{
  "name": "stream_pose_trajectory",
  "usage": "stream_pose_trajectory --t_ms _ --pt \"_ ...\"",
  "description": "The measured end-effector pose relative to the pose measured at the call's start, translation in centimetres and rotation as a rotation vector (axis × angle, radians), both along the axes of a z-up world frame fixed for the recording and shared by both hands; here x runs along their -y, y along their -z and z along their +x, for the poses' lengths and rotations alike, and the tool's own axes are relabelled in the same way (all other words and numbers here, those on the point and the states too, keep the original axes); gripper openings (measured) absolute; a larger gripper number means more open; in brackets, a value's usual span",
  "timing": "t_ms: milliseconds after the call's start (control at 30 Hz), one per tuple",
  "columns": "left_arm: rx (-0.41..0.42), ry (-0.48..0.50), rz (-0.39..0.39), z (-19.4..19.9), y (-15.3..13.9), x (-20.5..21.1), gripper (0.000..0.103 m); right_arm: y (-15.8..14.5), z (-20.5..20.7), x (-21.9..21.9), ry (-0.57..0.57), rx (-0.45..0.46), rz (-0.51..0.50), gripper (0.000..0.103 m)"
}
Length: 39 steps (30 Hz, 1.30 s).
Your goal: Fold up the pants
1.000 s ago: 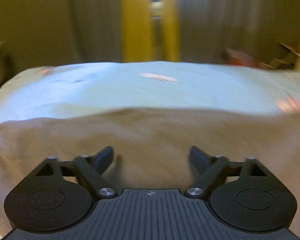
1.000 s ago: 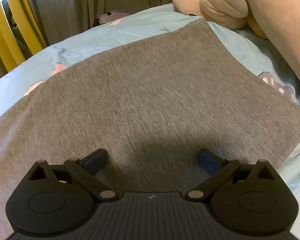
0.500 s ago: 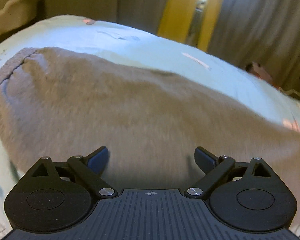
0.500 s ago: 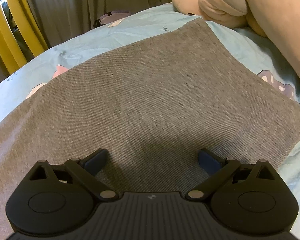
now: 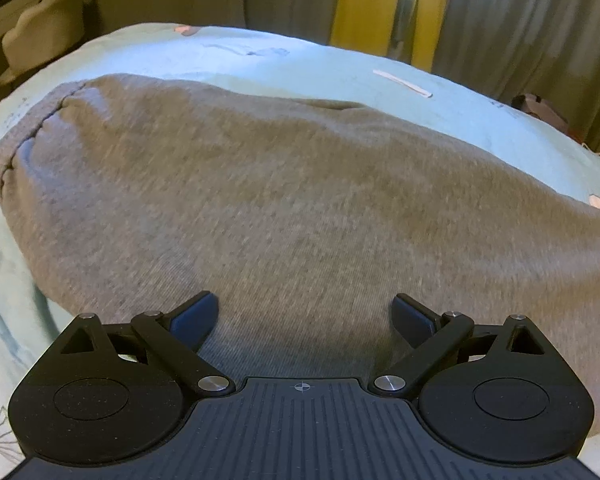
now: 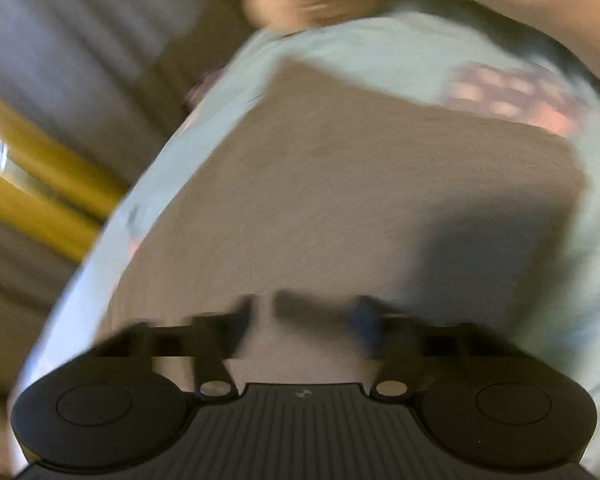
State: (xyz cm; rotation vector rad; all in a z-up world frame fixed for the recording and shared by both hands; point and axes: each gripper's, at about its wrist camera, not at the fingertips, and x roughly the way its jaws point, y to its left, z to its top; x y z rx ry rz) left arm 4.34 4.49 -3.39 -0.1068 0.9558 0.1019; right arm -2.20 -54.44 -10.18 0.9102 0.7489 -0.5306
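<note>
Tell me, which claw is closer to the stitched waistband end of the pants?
Left. The left claw hovers over the pants with the waistband ahead-left. The right claw sees no waistband.

Bare sheet (image 5: pixel 300 60) beyond pants (image 5: pixel 300 200); curtains (image 5: pixel 520 20) behind.

My left view's dim, warm, mostly sharp; right view heavily motion-blurred (fingers (image 6: pixel 364 320) smeared), dark shadow on pants (image 6: pixel 480 248), fisheye-bent edges.
</note>
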Motion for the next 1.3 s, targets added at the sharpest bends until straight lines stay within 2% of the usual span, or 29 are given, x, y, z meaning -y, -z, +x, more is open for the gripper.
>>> stream_pose_trajectory --t_ms 33,100,233,367,467,533,600,667,767,800,900,933,1000,1067,1167,1200,1267,1300 --pt "0.000 -0.001 0.000 0.1 0.1 0.0 0.099 0.1 -0.9 1.3 0.027 -0.020 -0.027 0.000" --pt "-0.002 -0.003 0.002 0.1 0.1 0.0 0.099 -0.7 -3.0 2.8 0.084 -0.063 -0.156 0.000" --pt "-0.004 -0.009 0.017 0.5 0.4 0.2 0.100 -2.7 -6.8 3.6 0.155 0.012 -0.120 0.003" --pt "-0.013 -0.015 0.056 1.1 0.8 0.8 0.100 -3.2 -7.5 2.4 0.073 0.083 -0.058 0.005" --pt "-0.013 0.002 0.098 1.0 0.8 1.4 0.100 -3.2 -5.8 0.9 -0.050 0.144 0.002 0.005" --pt "-0.012 0.001 0.095 0.9 0.8 1.4 0.100 -3.0 -4.4 0.4 -0.113 0.156 0.023 0.012" --pt "-0.012 -0.007 0.078 1.0 0.7 1.1 0.100 -2.0 -2.7 0.2 -0.128 0.092 0.024 0.026" --pt "0.008 -0.030 0.053 0.8 0.4 0.5 0.100 -0.9 -1.6 0.7 -0.080 -0.051 -0.009 0.012" --pt "0.088 -0.108 0.013 0.6 -0.5 -1.1 0.099 -1.2 -2.2 1.0 0.006 -0.057 -0.084 0.010" --pt "0.123 -0.135 0.014 0.5 -0.8 -1.6 0.099 -1.3 -2.3 0.8 -0.001 -0.070 -0.115 0.011" --pt "0.220 -0.142 0.003 0.6 -1.3 -2.3 0.099 -1.3 -2.8 0.7 -0.019 -0.058 -0.105 0.011" --pt "0.220 -0.148 0.008 1.1 -1.1 -2.5 0.099 -1.3 -3.0 0.8 -0.020 -0.060 -0.098 0.011" --pt "0.171 -0.195 0.011 2.8 -0.1 -3.5 0.099 -1.2 -2.9 1.0 -0.030 -0.069 -0.103 0.011" --pt "0.114 -0.314 0.004 4.2 1.1 -5.4 0.088 -1.6 -3.1 0.6 -0.040 -0.083 -0.119 0.011" --pt "0.159 -0.426 -0.048 4.0 1.2 -7.5 0.090 -1.9 -2.8 0.3 -0.036 -0.105 -0.149 0.011" --pt "0.168 -0.437 -0.059 3.7 1.1 -7.7 0.092 -2.0 -3.1 0.4 -0.012 -0.111 -0.166 0.012" --pt "0.177 -0.425 -0.076 3.3 0.9 -7.6 0.096 -2.7 -4.5 1.0 0.080 -0.102 -0.206 0.028" --pt "0.173 -0.420 -0.075 3.1 0.8 -7.4 0.096 -2.9 -5.5 1.3 0.132 -0.085 -0.218 0.043"
